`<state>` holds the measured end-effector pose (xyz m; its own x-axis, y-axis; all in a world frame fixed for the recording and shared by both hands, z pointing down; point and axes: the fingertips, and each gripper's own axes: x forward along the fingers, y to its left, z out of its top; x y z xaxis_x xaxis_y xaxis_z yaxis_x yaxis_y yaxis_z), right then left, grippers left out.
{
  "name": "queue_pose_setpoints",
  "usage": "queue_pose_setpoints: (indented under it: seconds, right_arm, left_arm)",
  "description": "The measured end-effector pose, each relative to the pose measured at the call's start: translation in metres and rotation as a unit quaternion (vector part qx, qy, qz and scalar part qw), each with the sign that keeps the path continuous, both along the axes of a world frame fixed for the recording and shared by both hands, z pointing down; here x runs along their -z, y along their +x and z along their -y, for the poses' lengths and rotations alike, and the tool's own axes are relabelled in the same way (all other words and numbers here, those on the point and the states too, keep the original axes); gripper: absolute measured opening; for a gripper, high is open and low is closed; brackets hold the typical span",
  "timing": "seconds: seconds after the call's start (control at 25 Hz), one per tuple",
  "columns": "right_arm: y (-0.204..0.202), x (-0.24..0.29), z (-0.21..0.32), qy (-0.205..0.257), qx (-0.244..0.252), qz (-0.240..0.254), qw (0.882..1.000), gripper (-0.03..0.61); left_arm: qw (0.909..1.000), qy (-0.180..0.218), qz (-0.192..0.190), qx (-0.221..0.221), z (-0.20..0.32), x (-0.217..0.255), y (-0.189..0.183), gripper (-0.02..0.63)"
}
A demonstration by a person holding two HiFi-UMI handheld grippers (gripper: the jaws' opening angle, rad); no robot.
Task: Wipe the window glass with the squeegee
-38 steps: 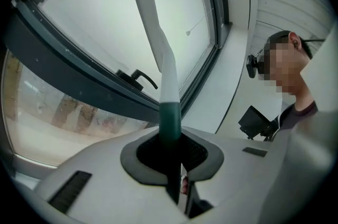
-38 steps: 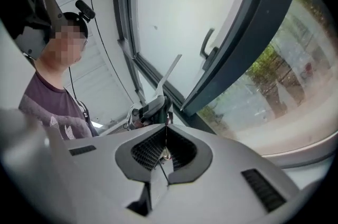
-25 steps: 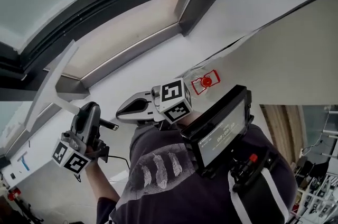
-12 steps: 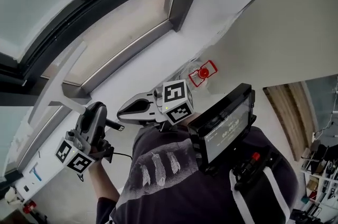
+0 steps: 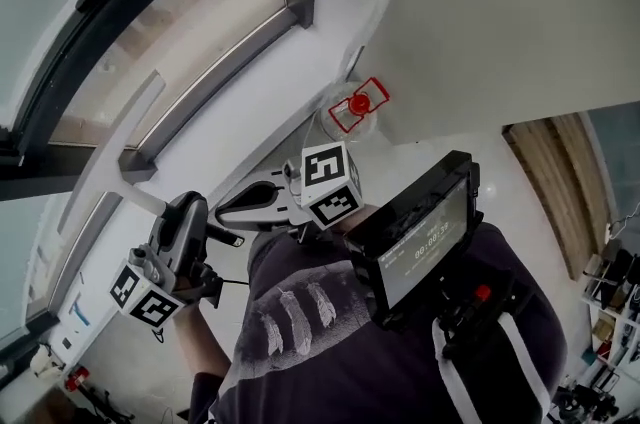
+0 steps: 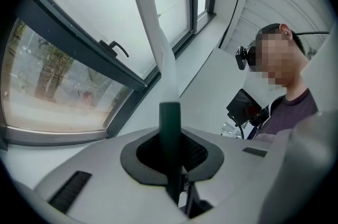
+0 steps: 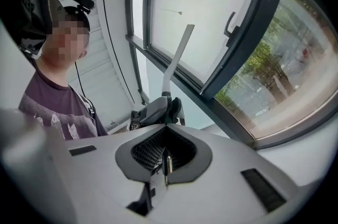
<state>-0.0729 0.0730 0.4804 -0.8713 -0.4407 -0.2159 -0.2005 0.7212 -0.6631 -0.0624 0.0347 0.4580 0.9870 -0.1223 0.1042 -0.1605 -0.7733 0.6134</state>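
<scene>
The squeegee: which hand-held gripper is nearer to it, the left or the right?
Left. The left hand-held gripper is shut on the dark handle of the squeegee. The right hand-held gripper is apart from it, beside the left one, with its jaws together on nothing.

One person [image 7: 55, 106], two tools: a left tool [image 6: 170, 175] and a right tool [image 7: 165, 165]. Two marker cubes, a left cube [image 5: 140, 295] and a right cube [image 5: 332, 184]. One squeegee [image 7: 178, 48], one black window handle [image 6: 117, 48], one screen [image 5: 420, 242], one red-marked dome [image 5: 357, 105].
</scene>
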Motion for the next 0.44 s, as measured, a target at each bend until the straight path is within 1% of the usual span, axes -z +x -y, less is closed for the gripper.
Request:
queue_pose_setpoints:
  seconds: [0.16,0.24,0.32,0.44]
  right_arm:
    - [-0.001,-0.029,-0.019,-0.033,0.011,0.027,0.999,0.005]
    - [0.009,-0.029,-0.036,-0.041,0.014,0.036,0.998,0.005]
    - [0.029,-0.02,-0.053,-0.039,0.005,0.036,0.999,0.005]
    - [0.069,-0.007,-0.075,-0.034,-0.027,0.025,0.999,0.005]
  left_arm:
    - [0.9993,-0.014,0.033,0.014,-0.017,-0.02,0.0,0.051]
    - [0.9986,-0.016,0.046,0.02,-0.034,-0.018,0.006,0.051]
    - [0.9986,-0.012,0.05,0.01,-0.05,-0.009,0.023,0.051]
    - [0.9988,-0.01,0.039,-0.026,-0.069,0.004,0.059,0.051]
